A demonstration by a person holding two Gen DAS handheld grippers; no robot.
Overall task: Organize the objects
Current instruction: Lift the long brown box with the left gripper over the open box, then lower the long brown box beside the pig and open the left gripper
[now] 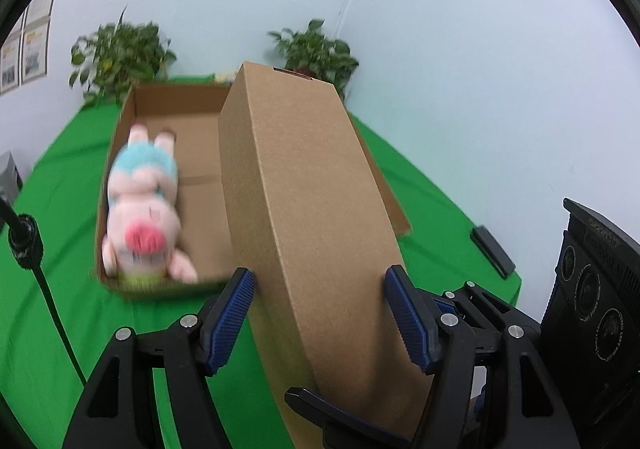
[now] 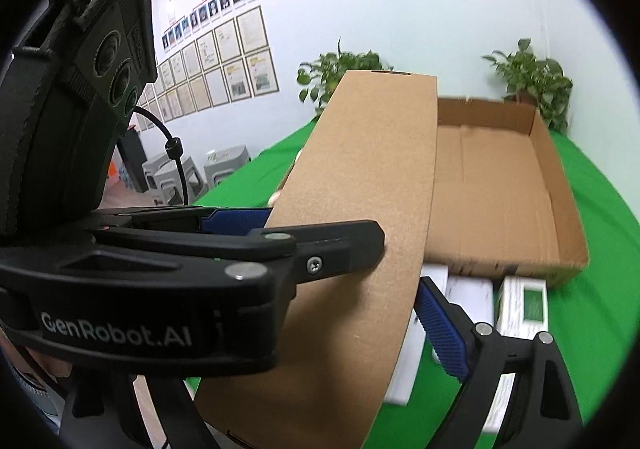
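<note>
Green table cloth (image 1: 52, 177) covers the table. On it sits the open cardboard box (image 1: 192, 105), long side running away from you, two potted plants (image 1: 120, 53) behind it by the wall. The box lid (image 1: 312, 201) is off the cloth, tilted up on edge over the box's right half, held from both sides. Your left gripper (image 1: 320, 313) has the lid's near end between its blue pads; both pads look pressed on the cardboard, jaws about half spread. Your right gripper (image 2: 404, 277) reaches the same lid from the other side, jaws wide; one blue pad sits at the lid's edge, but you can't tell if it grips. Plush pig (image 1: 140, 217) lies inside the box, left near corner, blurred. White small boxes (image 2: 524, 305) sit on the cloth just beside the box's near wall. Black remote-like bar (image 1: 492, 251) lies apart at right.
</note>
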